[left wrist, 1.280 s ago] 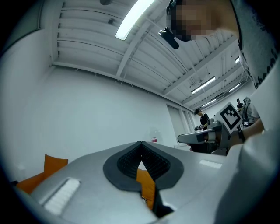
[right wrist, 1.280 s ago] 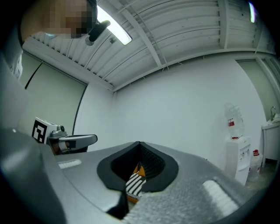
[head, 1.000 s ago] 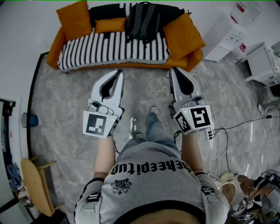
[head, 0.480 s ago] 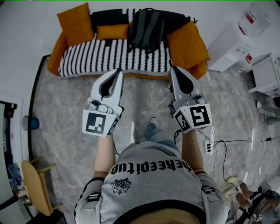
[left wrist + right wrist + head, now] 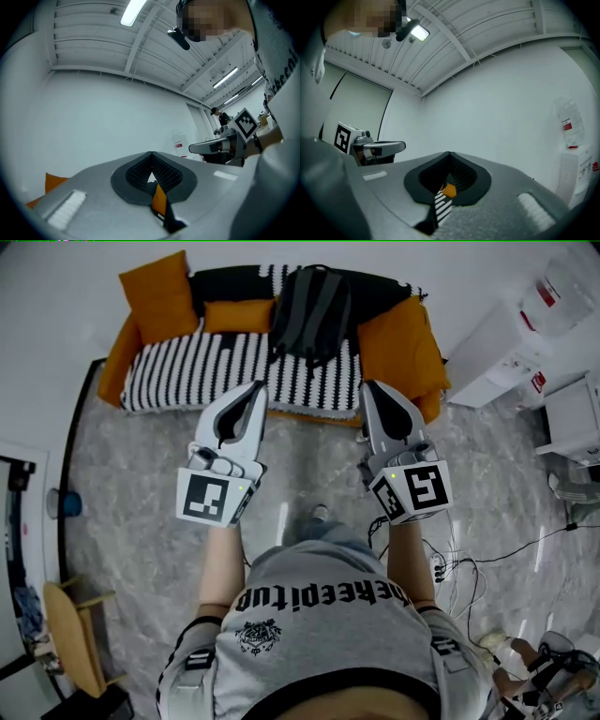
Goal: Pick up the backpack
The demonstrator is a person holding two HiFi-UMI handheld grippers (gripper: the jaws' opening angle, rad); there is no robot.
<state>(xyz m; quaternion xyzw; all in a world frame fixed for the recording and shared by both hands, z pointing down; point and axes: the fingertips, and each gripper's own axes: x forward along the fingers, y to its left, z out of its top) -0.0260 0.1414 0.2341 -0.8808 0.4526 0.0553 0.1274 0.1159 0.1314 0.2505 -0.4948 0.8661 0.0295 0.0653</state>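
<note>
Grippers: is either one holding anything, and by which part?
Nothing is held. The left gripper and right gripper both have jaws together and empty; the backpack lies untouched on the sofa ahead.

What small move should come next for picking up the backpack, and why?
Probably carry both grippers forward toward the backpack, opening the jaws on the way. The backpack leans against the back of the sofa, beyond both grippers. The left gripper and the right gripper are held short of it, jaws together, with nothing in them.
</note>
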